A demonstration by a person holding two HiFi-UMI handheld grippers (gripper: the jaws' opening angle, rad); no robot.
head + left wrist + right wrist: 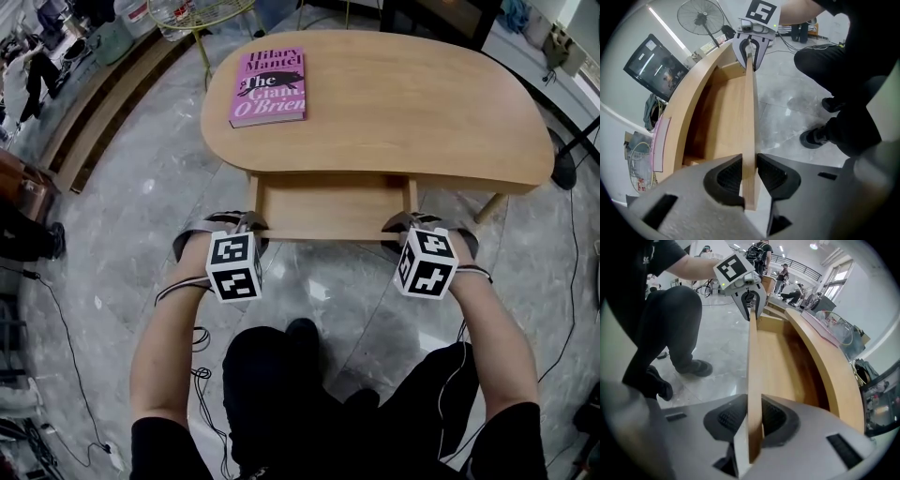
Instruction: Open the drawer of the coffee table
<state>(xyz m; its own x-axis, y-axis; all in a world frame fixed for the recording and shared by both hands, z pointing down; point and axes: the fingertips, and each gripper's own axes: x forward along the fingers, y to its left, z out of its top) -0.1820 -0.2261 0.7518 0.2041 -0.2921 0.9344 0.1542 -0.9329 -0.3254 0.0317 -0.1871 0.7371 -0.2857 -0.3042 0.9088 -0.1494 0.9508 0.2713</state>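
- While the drawer (328,208) stands part-way out from under the near edge of the coffee table (403,103), no knob or handle shows on it, so the top edge of its upright front panel (750,117) looks like the one place to take hold
- At the panel's left end, the left gripper (246,223) has its jaws drawn narrow onto that board: one ribbed pad (729,176) is inside the drawer, the other is on the outer face, and both lie against the wood
- Judging by its look, the panel is a thin, stiff, smooth-finished wooden board. It should not give under the pads, but its slick face could let them slide, so a firm pinch low over the edge seems wise
- What shows of the drawer's inside is bare, so it is probably light. It is wide, though, and I'd expect it to skew and bind unless both ends are drawn out evenly
- At the right end, the right gripper (412,223) is clamped the same way, its pads (773,418) pressed to either face of the panel
- As for writing, a pink book (270,86) lies on the left part of the table top, and its cover reads "Hilary Mantel" and "The Giant, O'Brien". No maker's label can be made out on the table or drawer
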